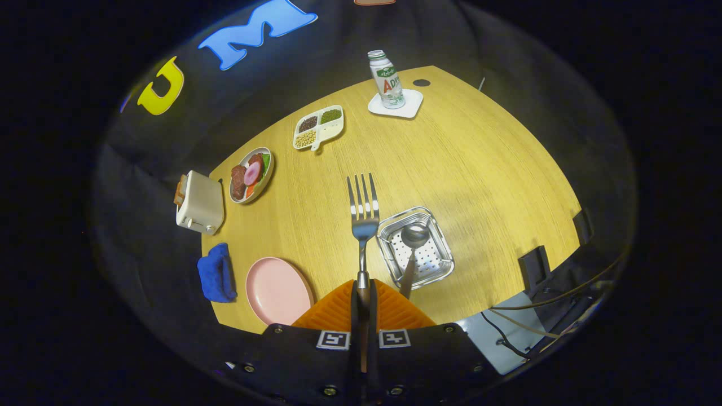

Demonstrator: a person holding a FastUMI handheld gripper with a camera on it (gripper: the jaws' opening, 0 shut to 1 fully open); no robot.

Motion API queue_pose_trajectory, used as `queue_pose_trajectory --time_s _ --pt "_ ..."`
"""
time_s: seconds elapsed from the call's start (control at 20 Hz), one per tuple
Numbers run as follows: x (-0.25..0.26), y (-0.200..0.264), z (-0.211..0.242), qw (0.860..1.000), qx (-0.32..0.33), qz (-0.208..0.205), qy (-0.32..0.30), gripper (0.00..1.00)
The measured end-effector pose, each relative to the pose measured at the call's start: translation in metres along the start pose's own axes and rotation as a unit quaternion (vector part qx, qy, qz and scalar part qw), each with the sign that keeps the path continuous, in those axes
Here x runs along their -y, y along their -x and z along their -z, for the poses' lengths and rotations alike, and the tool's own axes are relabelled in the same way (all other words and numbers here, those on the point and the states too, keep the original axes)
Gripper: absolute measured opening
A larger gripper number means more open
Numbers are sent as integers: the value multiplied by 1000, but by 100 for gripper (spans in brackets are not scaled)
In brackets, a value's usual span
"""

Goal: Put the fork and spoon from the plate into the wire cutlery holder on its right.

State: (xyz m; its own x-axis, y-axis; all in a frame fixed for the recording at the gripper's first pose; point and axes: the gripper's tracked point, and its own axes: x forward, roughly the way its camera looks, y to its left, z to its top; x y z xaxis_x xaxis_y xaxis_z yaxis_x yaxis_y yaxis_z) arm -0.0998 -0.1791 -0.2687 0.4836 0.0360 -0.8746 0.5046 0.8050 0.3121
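Tool [362, 299] clamped on the fork [362, 217] handle, fork's long axis running straight ahead, tines pointing away over the worktop [479, 163], pink plate [276, 290] just left, spoon [413, 248] in wire cutlery holder [443, 265] just right, bowl end away

glossy metal fork [363, 211], wood-grain table [479, 169]

Fork [364, 217] handle – lower end hidden between closed fingers of the gripper [362, 293], grip pt not visible. Spoon [412, 248] handle end passes behind a finger. Pink plate [276, 288] near rim cut off by gripper body. Bench [479, 169] near edge covered too. Toaster [198, 203] slot contents partly hidden. Divided tray [318, 127] contents too small to ID.
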Motion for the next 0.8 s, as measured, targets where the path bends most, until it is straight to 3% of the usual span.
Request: queue_pose_trajectory --time_s 0.4,0.8 --pt "54 2 28 997 -57 41 14 4" --pt "56 -5 53 991 -126 41 29 5"
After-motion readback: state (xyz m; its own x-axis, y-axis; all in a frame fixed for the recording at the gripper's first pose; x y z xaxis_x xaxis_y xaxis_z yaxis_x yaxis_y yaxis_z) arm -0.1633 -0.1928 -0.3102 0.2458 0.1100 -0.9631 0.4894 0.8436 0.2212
